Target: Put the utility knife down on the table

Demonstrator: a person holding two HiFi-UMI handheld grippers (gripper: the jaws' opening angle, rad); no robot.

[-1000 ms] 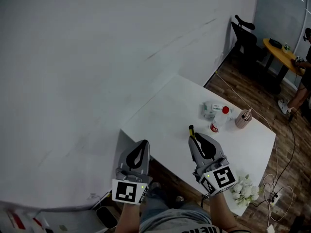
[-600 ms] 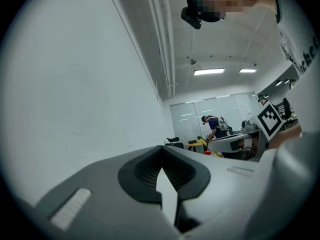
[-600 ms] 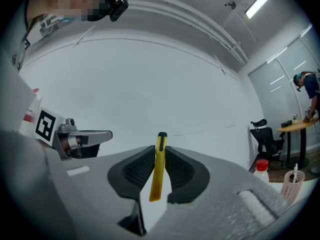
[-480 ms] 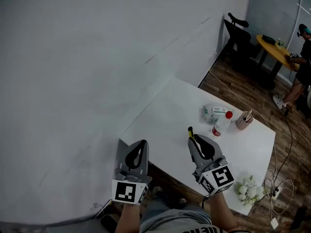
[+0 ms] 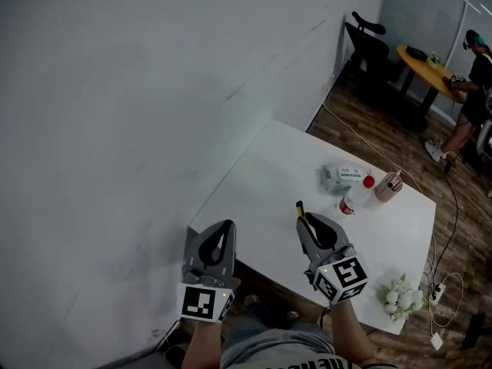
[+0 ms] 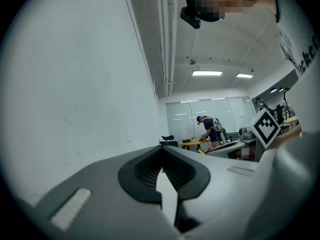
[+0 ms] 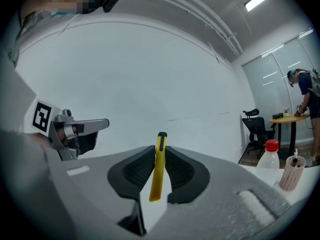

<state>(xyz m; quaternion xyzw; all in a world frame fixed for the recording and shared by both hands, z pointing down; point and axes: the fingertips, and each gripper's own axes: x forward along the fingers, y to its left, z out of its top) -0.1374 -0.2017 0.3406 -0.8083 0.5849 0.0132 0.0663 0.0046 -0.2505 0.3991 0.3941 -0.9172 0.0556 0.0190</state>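
The slim yellow utility knife with a black end [image 7: 159, 160] is clamped by its flat sides between the ribbed black pads of the right gripper [image 5: 309, 221], and its black tip is seen poking out past the jaw tips. It is held in the air over the near part of the white rectangular table [image 5: 261, 167], not yet set down. The knife is judged to be light and stiff, with a smooth plastic body that could slip, so a mid-body hold on the flat sides, as taken here, is best. The left gripper [image 6: 161, 158] is seen with its jaws closed together on nothing. A clear bottle with a red cap [image 5: 355, 195] stands farther off on the table, well apart.
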